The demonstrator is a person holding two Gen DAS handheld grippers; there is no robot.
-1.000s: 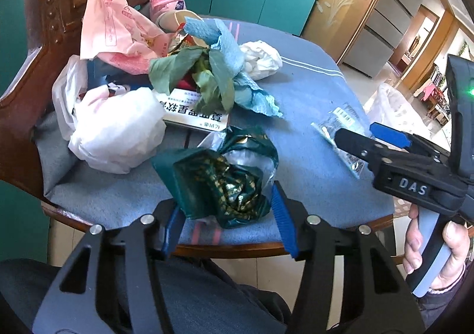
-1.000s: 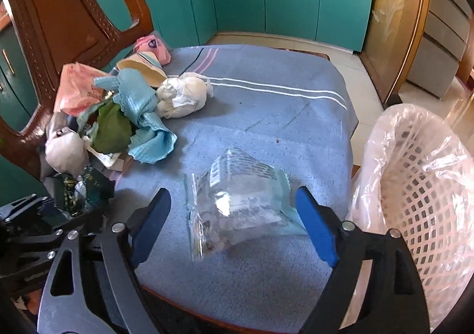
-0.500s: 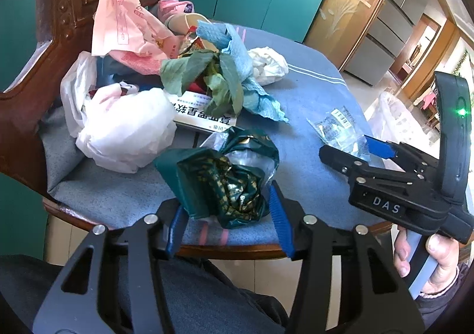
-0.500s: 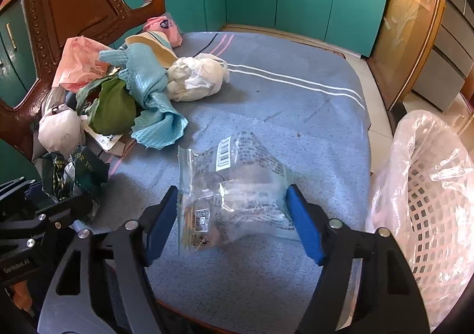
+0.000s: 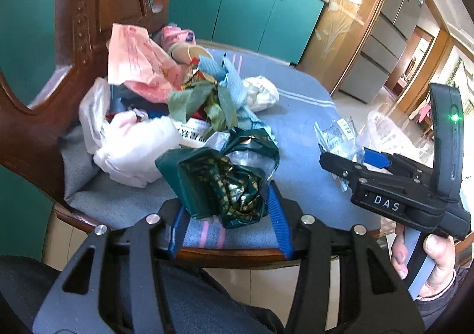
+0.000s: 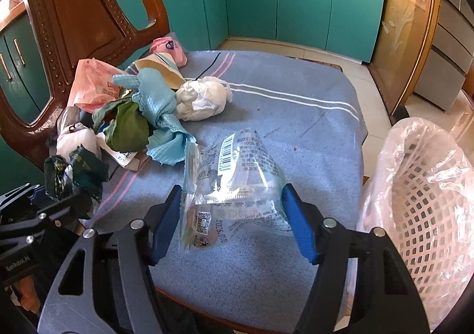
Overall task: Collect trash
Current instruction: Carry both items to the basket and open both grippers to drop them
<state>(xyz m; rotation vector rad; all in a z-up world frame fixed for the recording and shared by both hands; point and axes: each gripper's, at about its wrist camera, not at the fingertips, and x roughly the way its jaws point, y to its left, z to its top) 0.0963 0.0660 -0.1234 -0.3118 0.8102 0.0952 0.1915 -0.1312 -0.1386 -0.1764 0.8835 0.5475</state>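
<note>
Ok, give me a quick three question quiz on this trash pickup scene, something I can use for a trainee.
1. True or false: a plastic-lined basket stands beside the blue cushion.
2. What sits between the left gripper fingers? A) white bag B) dark green wrapper C) pink bag
3. Fill in: the clear bag carries a printed black-striped ____.

Key: 1 true; 2 B; 3 barcode.

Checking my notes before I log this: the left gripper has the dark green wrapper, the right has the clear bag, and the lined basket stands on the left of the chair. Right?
One slip: the lined basket stands to the right of the chair, as the right wrist view shows. The left gripper does have the dark green wrapper, and the right gripper, jaws closing, has the clear bag.
</note>
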